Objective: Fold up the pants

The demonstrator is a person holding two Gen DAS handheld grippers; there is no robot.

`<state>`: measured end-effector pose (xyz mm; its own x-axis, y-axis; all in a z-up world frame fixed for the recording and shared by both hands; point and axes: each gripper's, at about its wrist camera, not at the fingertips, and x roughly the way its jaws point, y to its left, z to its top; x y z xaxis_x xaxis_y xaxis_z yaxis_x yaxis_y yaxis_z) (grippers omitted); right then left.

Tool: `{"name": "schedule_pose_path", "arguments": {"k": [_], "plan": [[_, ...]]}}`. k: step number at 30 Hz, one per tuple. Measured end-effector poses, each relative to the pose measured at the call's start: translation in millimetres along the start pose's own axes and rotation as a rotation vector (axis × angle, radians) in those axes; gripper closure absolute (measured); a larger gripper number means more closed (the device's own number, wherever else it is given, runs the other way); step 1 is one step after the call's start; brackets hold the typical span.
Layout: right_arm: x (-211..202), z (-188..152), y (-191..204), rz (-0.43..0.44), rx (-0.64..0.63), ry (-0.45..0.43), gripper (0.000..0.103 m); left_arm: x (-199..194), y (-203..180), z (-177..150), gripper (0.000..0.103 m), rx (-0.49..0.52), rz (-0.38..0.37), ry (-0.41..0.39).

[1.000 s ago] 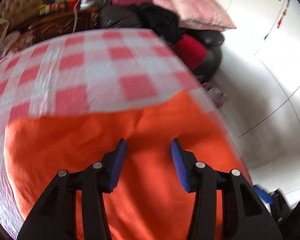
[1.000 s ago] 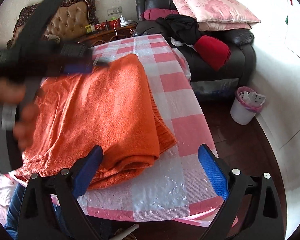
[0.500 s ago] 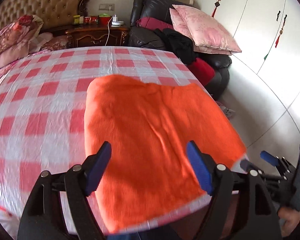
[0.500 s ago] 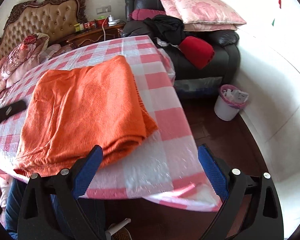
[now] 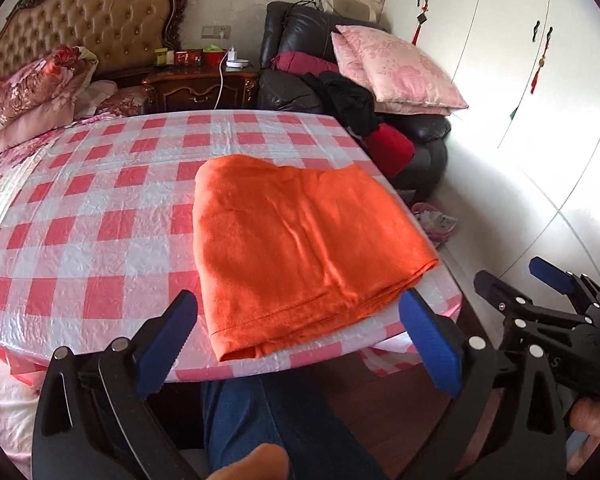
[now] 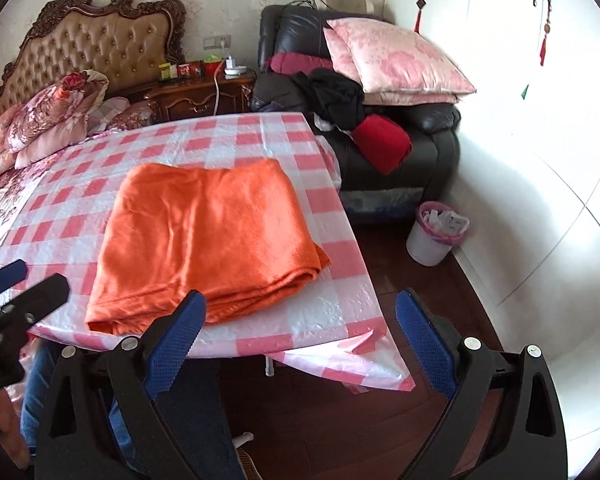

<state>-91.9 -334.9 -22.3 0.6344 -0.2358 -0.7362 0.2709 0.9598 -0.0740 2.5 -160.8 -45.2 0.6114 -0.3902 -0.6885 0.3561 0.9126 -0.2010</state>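
Hovering left gripper [image 5: 298,336] just opened wide, right gripper [image 6: 300,330] spread empty, folded pants [image 5: 300,248] beyond

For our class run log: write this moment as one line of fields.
stage: fold done | orange pants: folded flat on checked table | left gripper: jaws just opened, empty | right gripper: open, empty

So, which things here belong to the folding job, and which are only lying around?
Job: folded orange fleece pants; open left gripper; open right gripper; red-checked plastic tablecloth.

Lying around: pink floral pillows; white waste bin; black clothes.
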Motion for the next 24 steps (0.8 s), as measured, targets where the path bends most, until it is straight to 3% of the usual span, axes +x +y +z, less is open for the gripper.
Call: {"name": "schedule_pose_path", "arguments": {"k": [10, 24], "plan": [[0, 10, -1, 0.008, 0.002, -0.007, 0.010, 8, 2, 10, 0.002, -0.023, 0.041, -0.008], [6, 7, -2, 0.015, 0.007, 0.001, 0.010, 11, 3, 9, 0.002, -0.015, 0.036, -0.004]]}}
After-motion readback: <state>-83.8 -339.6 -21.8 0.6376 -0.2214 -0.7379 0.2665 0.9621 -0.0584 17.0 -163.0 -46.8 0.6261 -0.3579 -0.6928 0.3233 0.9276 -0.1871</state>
